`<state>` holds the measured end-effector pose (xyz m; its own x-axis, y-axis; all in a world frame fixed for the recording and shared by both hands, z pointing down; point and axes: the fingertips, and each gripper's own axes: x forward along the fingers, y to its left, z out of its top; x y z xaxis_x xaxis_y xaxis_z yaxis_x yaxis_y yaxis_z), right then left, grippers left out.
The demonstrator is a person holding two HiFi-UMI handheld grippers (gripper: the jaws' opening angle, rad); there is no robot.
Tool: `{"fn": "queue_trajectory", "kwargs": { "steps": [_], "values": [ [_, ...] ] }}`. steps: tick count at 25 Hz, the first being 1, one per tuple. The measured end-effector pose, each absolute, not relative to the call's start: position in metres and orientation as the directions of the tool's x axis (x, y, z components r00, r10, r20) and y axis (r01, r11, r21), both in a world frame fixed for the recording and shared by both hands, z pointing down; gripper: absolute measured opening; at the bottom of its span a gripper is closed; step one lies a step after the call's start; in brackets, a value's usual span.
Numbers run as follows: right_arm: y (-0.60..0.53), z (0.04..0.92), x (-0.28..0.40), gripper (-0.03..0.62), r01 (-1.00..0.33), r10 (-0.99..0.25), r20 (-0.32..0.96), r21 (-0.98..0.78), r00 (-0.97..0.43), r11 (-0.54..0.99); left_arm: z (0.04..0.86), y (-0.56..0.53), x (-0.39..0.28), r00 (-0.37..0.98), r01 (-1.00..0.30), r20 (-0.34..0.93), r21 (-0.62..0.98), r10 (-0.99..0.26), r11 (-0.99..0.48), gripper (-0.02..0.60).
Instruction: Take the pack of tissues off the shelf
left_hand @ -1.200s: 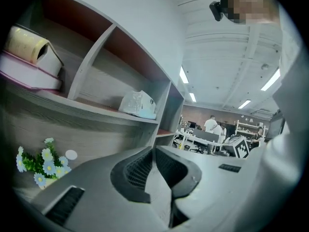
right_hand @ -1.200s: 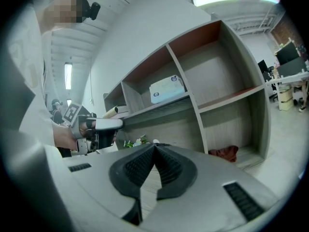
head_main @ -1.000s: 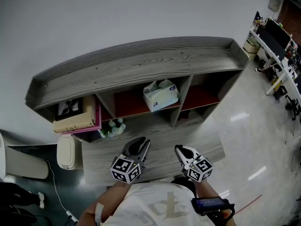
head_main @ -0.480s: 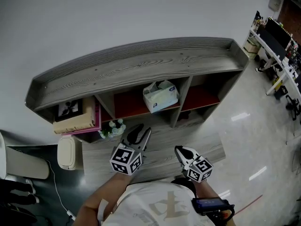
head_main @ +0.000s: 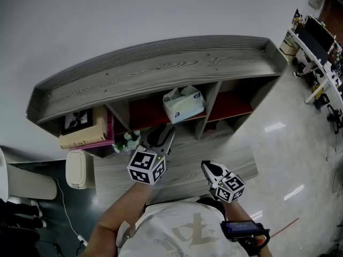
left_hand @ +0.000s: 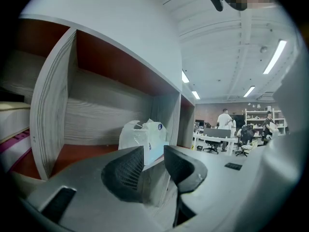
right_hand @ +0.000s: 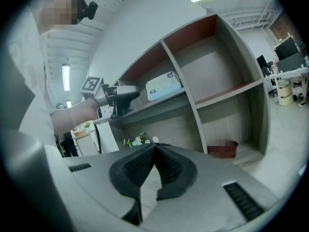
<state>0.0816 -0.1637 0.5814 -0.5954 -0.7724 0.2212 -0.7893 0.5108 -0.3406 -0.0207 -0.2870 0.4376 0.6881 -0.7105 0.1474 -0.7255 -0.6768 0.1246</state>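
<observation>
Closest to the person, the right gripper (head_main: 207, 168) is held low over the wooden floor board (head_main: 236, 165) in front of the shelf (head_main: 161, 68). Its jaws are pressed together with nothing between them.

Further forward and higher, the left gripper (head_main: 162, 134) is raised at the front of the middle compartment. Its jaws have just been opening and now stand well apart. Nothing sits between them, and the pack only shows beyond the gap. Just to its left, a small bunch of white flowers (head_main: 126, 142) sits low at the shelf's front.

The pack of tissues (head_main: 184, 103) rests on the red-brown board of the middle compartment, close to the right-hand divider. It is white with a loose wrapper bunched at the top. The left gripper is near it but not touching.

In the left compartment, a tan box (head_main: 82, 135) lies on something pink, with a small framed picture (head_main: 77, 120) behind it. Far off to the right are desks (head_main: 316, 42) with dark screens.
</observation>
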Motion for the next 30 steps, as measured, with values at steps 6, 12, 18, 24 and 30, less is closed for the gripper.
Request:
{"fn": "queue_trajectory", "kwargs": {
  "steps": [6,12,18,24,30],
  "values": [
    [-0.165,0.585,0.084,0.005,-0.786,-0.766,0.231,-0.348,-0.600,0.511,0.427,-0.306,-0.015,0.665,-0.747,0.149,0.123,-0.732,-0.653,0.144],
    [-0.167,0.586,0.094,0.005,-0.790,-0.769,0.237,-0.352,-0.593,0.501,0.422,-0.321,-0.010,0.642,-0.767,0.162,0.117,-0.749,-0.632,0.183],
    [-0.169,0.587,0.099,0.005,-0.788,-0.766,0.240,-0.358,-0.597,0.501,0.427,-0.330,-0.007,0.612,-0.790,0.198,0.109,-0.765,-0.603,0.201],
    [-0.170,0.592,0.105,0.005,-0.784,-0.762,0.244,-0.367,-0.600,0.500,0.434,-0.339,-0.008,0.576,-0.815,0.236,0.098,-0.783,-0.571,0.201],
    [-0.172,0.593,0.112,0.005,-0.784,-0.767,0.239,-0.380,-0.596,0.491,0.440,-0.341,-0.006,0.573,-0.817,0.264,0.112,-0.775,-0.566,0.167]
  ]
}}
